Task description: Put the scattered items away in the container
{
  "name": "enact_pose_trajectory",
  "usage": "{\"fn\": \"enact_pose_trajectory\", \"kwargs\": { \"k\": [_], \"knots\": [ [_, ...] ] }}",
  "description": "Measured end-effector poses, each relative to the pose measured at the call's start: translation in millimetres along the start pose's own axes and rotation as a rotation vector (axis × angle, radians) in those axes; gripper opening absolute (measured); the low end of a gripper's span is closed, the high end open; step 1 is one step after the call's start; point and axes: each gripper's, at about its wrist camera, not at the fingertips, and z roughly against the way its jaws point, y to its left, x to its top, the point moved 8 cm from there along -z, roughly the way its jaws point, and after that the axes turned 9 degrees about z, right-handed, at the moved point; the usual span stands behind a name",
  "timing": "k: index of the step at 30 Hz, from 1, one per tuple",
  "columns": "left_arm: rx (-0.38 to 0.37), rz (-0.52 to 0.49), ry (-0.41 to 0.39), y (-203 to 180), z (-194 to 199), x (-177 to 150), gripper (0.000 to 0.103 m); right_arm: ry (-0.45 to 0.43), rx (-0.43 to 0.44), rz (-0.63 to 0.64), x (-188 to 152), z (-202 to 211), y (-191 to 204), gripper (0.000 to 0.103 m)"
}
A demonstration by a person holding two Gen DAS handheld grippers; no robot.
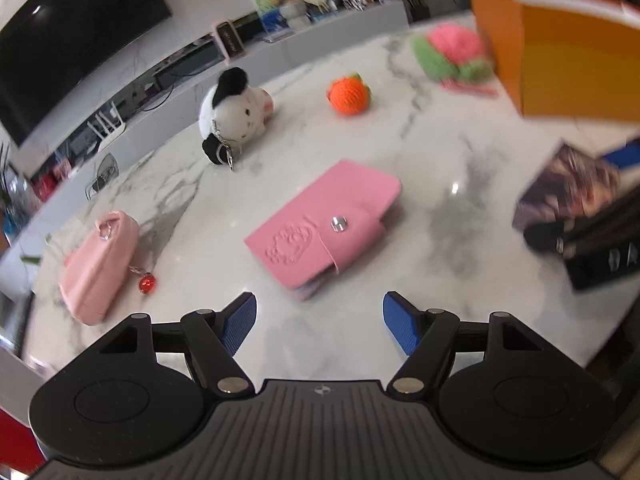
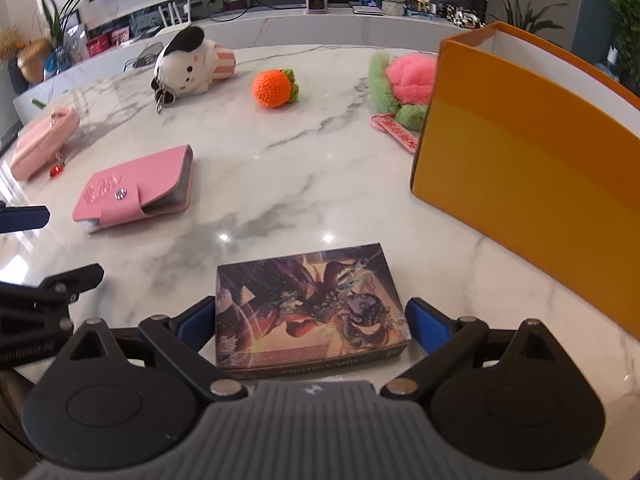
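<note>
Printed card box (image 2: 310, 312) sits between right gripper (image 2: 312, 322) fingers

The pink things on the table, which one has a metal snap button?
The flat pink card wallet: a snap closes its flap. The pink pouch carries a red charm instead; the pink plush is fluffy.

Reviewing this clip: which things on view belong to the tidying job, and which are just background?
Job:
- orange box, the container
- card box, between the right claw pads
- pink wallet, ahead of the open left claw
- pink pouch
- panda plush
- crochet orange
- pink-green plush

Background:
- TV
- router
- plants
</note>
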Motion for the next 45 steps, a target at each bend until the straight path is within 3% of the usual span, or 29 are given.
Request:
{"fn": "enact_pose_trajectory", "kwargs": {
  "k": [2, 7, 11, 18, 20, 22, 26, 27, 34, 36, 41, 45],
  "knots": [
    [-0.034, 0.043, -0.004, 3, -6, 4, 0.082, -0.02, 0.002, 0.015, 5, -3, 1, 0.092],
    [-0.09, 0.104, -0.025, 6, -15, 11, 0.065, -0.065, 0.003, 0.031, 20, -16, 0, 0.091],
    [-0.149, 0.101, -0.02, -3, -12, 11, 0.043, -0.099, -0.001, 0.032, 33, -27, 0, 0.091],
    [-0.284, 0.072, -0.014, -29, -5, 8, 0.042, -0.129, -0.009, 0.025, 39, -33, -1, 0.092],
    [-0.27, 0.055, -0.031, -31, -2, 8, 0.043, -0.131, -0.009, 0.025, 40, -34, -2, 0.092],
    [-0.21, 0.039, -0.062, -27, 2, 11, 0.045, -0.131, -0.009, 0.026, 39, -34, -2, 0.092],
    [-0.111, 0.017, -0.144, -17, 9, 25, 0.083, -0.132, -0.012, 0.024, 39, -33, -1, 0.092],
    [-0.094, 0.011, -0.157, -15, 10, 29, 0.088, -0.133, -0.012, 0.024, 38, -33, -1, 0.092],
    [-0.105, -0.073, -0.067, -17, -23, 36, 0.088, -0.136, -0.017, 0.021, 37, -33, 2, 0.092],
    [-0.121, -0.078, -0.065, -16, -29, 39, 0.096, -0.137, -0.023, 0.02, 36, -33, 1, 0.092],
    [-0.175, -0.012, -0.054, -8, -43, 37, 0.103, -0.154, -0.045, -0.003, 38, -35, -4, 0.092],
    [-0.188, 0.062, -0.057, -1, -50, 35, 0.103, -0.162, -0.053, -0.013, 38, -36, -7, 0.092]
  ]
}}
